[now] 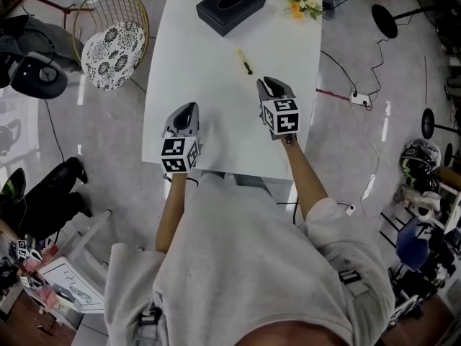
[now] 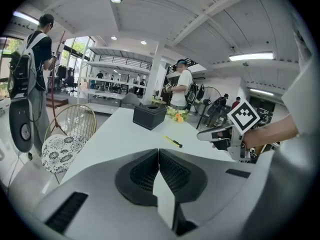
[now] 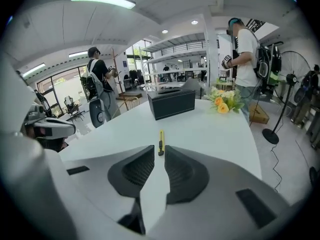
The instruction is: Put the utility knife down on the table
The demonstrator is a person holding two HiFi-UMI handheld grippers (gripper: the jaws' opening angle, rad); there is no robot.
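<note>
On the worktop [image 1: 194, 78] the yellow utility knife [image 1: 245, 63] lies free just ahead of the right hand-held gripper [image 1: 269, 85], its long axis in line with those slightly parted, empty jaws, while the left hand-held gripper [image 1: 189, 109], jaws together, is farther away.

I see the utility knife [image 1: 245, 62] lying flat on the white table [image 1: 194, 85]. It is slim and yellow-bodied, with a black end. It sits around mid-table, slightly toward the right edge and well clear of every corner. Its long axis runs roughly from far edge to near edge, black end nearer me.
</note>
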